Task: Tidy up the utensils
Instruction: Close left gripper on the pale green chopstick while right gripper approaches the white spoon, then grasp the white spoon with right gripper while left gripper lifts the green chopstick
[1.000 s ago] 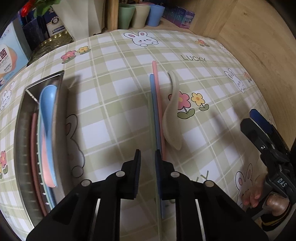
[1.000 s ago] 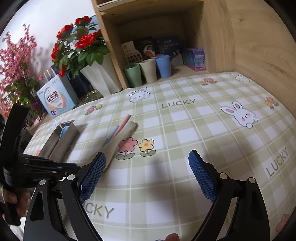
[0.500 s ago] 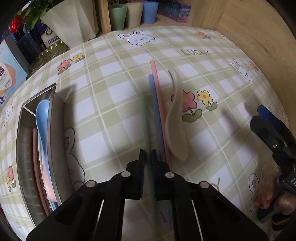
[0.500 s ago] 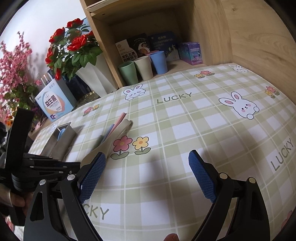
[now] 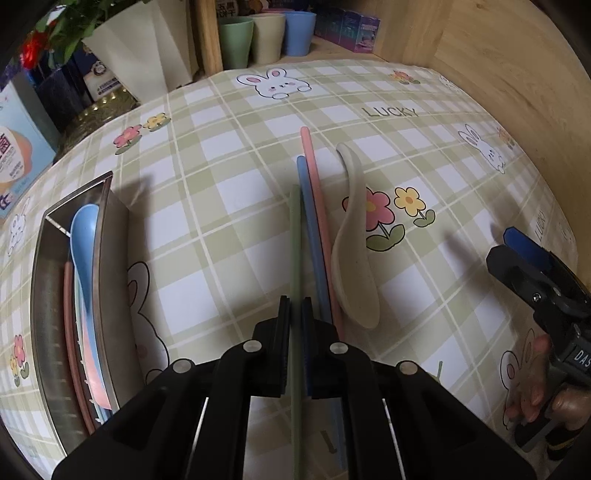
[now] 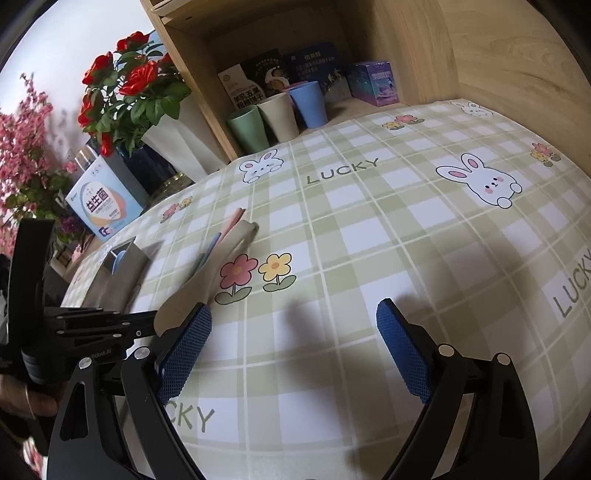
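While the left gripper (image 5: 295, 314) clamps a slim green chopstick (image 5: 294, 240), the right gripper (image 6: 293, 354) fingers stand apart.

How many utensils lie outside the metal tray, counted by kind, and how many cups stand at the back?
Chopsticks: 3: green chopstick gripped by the left hand-held gripper, blue chopstick, pink chopstick
Spoons: 1: beige spoon
Cups: 3: green cup, beige cup, blue cup
Total: 7
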A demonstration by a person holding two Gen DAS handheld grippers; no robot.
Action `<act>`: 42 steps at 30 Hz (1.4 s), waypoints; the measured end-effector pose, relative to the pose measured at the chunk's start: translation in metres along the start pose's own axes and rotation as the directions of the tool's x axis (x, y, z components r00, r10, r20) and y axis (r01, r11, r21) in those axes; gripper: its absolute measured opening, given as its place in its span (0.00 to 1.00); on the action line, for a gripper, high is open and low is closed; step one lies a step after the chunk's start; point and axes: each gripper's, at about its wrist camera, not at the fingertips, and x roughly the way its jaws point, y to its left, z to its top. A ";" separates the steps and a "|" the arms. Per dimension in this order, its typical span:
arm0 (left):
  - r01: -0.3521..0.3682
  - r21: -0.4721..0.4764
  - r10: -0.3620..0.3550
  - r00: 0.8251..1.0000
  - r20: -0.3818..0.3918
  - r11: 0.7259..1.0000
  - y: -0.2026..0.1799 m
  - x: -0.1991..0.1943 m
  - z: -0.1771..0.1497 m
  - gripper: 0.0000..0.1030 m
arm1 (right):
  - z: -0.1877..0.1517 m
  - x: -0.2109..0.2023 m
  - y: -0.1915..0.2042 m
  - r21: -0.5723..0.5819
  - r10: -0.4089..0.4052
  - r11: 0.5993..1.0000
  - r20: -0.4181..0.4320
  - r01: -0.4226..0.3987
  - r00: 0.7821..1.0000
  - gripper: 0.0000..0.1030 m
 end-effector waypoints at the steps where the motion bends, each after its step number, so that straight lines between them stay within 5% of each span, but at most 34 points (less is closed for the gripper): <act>1: -0.008 -0.013 0.008 1.000 0.009 1.000 -0.001 0.000 -0.001 0.06 | 0.000 0.000 0.000 -0.001 -0.002 1.000 0.000 0.002 1.000 0.85; 8: -0.007 -0.055 0.007 1.000 0.003 0.998 0.000 -0.005 -0.004 0.06 | -0.001 0.003 0.002 -0.016 -0.015 1.000 -0.011 0.014 1.000 0.85; 15: 0.062 -0.100 -0.051 0.993 0.105 0.993 0.005 -0.051 -0.021 0.06 | -0.001 0.006 0.000 -0.010 -0.015 1.000 -0.029 0.015 0.999 0.85; 35: 0.086 -0.158 -0.045 0.968 0.245 0.984 0.040 -0.123 -0.059 0.06 | -0.003 0.015 0.020 -0.116 -0.058 0.992 -0.082 0.048 0.995 0.85; 42: 0.124 -0.201 -0.062 0.956 0.286 0.972 0.065 -0.136 -0.068 0.06 | 0.003 0.020 0.023 -0.098 -0.033 0.995 -0.160 0.017 0.987 0.85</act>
